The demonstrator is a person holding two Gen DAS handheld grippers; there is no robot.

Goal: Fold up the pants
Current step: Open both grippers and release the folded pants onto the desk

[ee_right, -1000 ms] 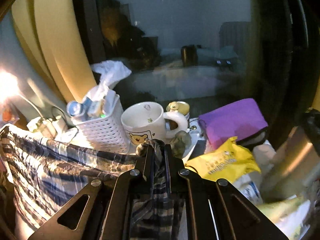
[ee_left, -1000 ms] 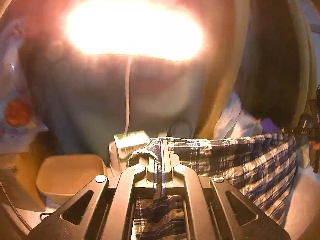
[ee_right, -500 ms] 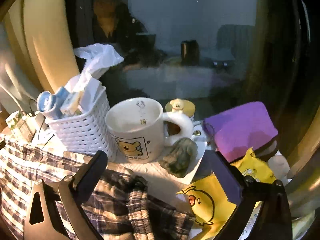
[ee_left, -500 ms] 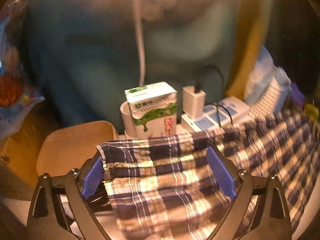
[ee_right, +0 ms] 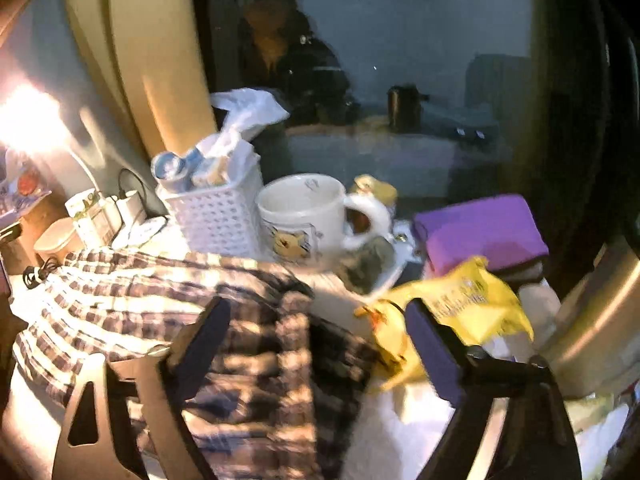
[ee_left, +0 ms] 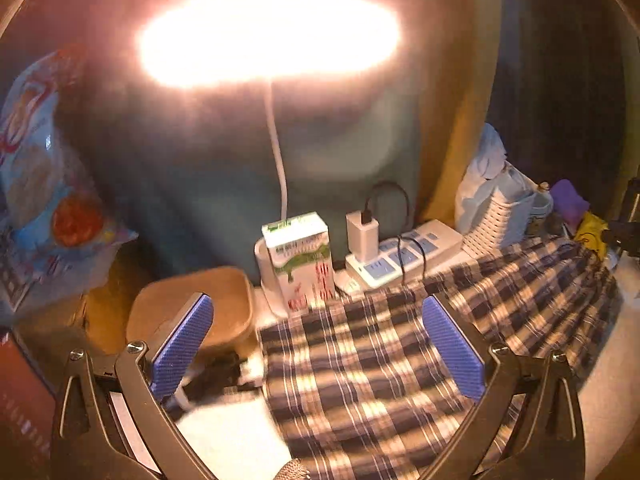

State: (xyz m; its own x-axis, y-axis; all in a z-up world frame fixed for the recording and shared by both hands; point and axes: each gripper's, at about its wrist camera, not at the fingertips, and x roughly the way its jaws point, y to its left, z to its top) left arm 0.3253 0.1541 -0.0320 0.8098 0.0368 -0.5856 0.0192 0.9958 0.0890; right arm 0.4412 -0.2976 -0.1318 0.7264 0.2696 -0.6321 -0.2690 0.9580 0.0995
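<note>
The plaid pants [ee_left: 384, 360] lie spread flat on the white table surface, dark blue and cream checks. In the left wrist view my left gripper [ee_left: 316, 320] is open and empty above the pants' left edge, its blue pads [ee_left: 184, 344] wide apart. In the right wrist view the pants [ee_right: 168, 304] lie bunched at their right end under my right gripper [ee_right: 320, 320], which is open and empty, its fingers [ee_right: 432, 352] spread over the cloth and a yellow packet.
Behind the pants stand a milk carton [ee_left: 300, 264], a power strip with charger [ee_left: 392, 252], a tan bowl [ee_left: 192, 308], a white basket [ee_right: 216, 216], a bear mug [ee_right: 304, 216], a purple box [ee_right: 480, 232] and a yellow packet [ee_right: 452, 312]. A bright lamp [ee_left: 268, 36] glares above.
Both grippers were shut on the pants' top edge, holding it up. They have opened and let go, and the pants now lie on the table. Both grippers have pulled back slightly.
</note>
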